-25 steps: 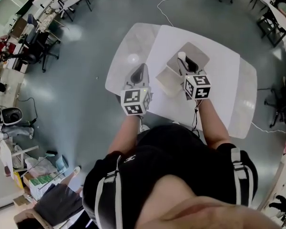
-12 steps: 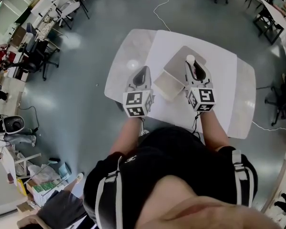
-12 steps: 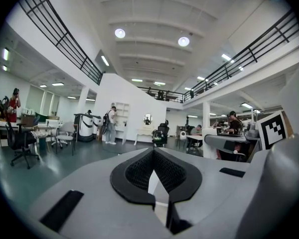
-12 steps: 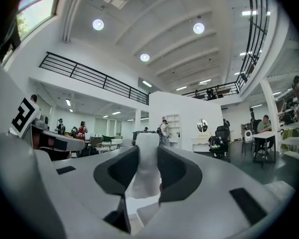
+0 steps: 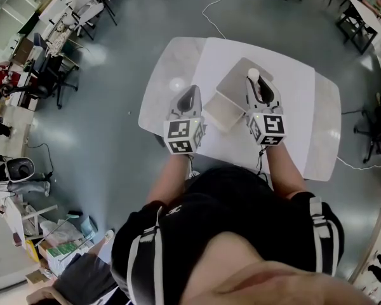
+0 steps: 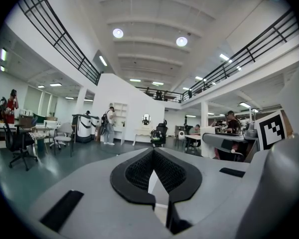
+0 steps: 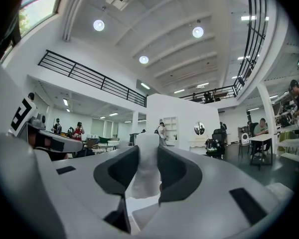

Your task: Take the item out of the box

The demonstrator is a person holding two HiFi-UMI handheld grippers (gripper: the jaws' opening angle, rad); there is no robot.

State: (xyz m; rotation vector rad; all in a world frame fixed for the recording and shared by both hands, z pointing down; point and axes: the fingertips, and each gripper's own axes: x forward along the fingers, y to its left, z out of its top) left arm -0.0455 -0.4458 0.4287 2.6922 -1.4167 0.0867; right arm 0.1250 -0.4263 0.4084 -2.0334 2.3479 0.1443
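Observation:
The white item (image 5: 253, 75), a soft crumpled piece with a rounded top, sticks up between the pads of my right gripper (image 5: 255, 82), which is shut on it above the far side of the white table (image 5: 295, 100). In the right gripper view the white item (image 7: 145, 176) fills the gap of the right gripper (image 7: 145, 156). The open box (image 5: 223, 113) lies on the table between the two grippers, its flap (image 5: 236, 84) folded back. My left gripper (image 5: 189, 94) hovers left of the box, shut on nothing; in the left gripper view the tips of the left gripper (image 6: 153, 152) meet.
The table stands on a grey floor with a cable (image 5: 211, 11) trailing behind it. Office chairs and desks (image 5: 47, 68) stand far left, more furniture (image 5: 355, 5) at the far right. The person's body fills the lower part of the head view.
The right gripper with the white item has drifted slightly right, away from the box. The left gripper has stayed where it was. The head camera shifted a little.

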